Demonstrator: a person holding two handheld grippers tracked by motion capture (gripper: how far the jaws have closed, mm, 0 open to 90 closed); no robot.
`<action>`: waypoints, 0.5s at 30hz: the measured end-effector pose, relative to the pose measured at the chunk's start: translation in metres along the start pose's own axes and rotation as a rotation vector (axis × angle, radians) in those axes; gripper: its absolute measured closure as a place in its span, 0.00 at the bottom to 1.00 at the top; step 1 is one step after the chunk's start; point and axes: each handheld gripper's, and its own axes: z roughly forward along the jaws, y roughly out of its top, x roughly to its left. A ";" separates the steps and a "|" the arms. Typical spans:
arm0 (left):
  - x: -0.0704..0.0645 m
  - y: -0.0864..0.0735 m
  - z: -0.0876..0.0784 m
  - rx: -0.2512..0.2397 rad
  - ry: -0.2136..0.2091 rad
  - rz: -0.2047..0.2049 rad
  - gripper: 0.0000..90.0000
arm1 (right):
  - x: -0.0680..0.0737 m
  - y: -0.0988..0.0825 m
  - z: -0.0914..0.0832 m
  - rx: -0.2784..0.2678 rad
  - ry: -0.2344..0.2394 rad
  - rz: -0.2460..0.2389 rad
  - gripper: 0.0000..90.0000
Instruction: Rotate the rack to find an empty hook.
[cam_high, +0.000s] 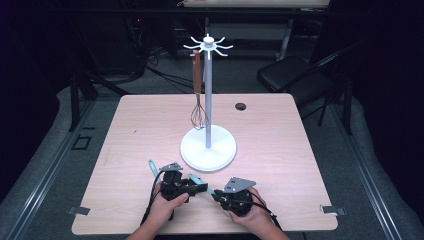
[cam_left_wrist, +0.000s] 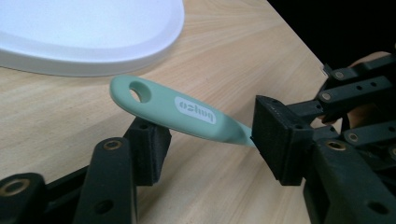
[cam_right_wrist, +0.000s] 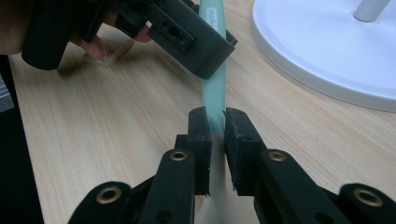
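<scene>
A dark room with black curtains, a grey floor and a black folding chair (cam_high: 287, 72) surrounds the square pale wood-grain worktop (cam_high: 125, 145). On the worktop stands a white hook-topped rack with a round base (cam_high: 208, 148), and a brown-handled wire whisk (cam_high: 198, 100) hangs from one hook. Near the front edge, the right gripper (cam_right_wrist: 215, 122) clenches the mint-green plastic utensil handle (cam_left_wrist: 177, 111), holding it just above the wood beside the base. The left gripper (cam_left_wrist: 208, 140) is released, its jaws straddling the handle's holed end without pressing it
</scene>
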 end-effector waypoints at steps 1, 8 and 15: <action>0.000 0.000 0.000 -0.006 0.004 -0.006 0.53 | 0.000 0.000 0.000 -0.002 -0.004 -0.004 0.90; -0.003 -0.005 0.002 -0.057 0.020 -0.059 0.60 | 0.002 0.000 0.000 -0.004 -0.009 -0.013 0.90; -0.004 -0.005 0.003 -0.071 0.023 -0.049 0.62 | 0.000 -0.003 -0.001 0.055 0.006 -0.016 0.79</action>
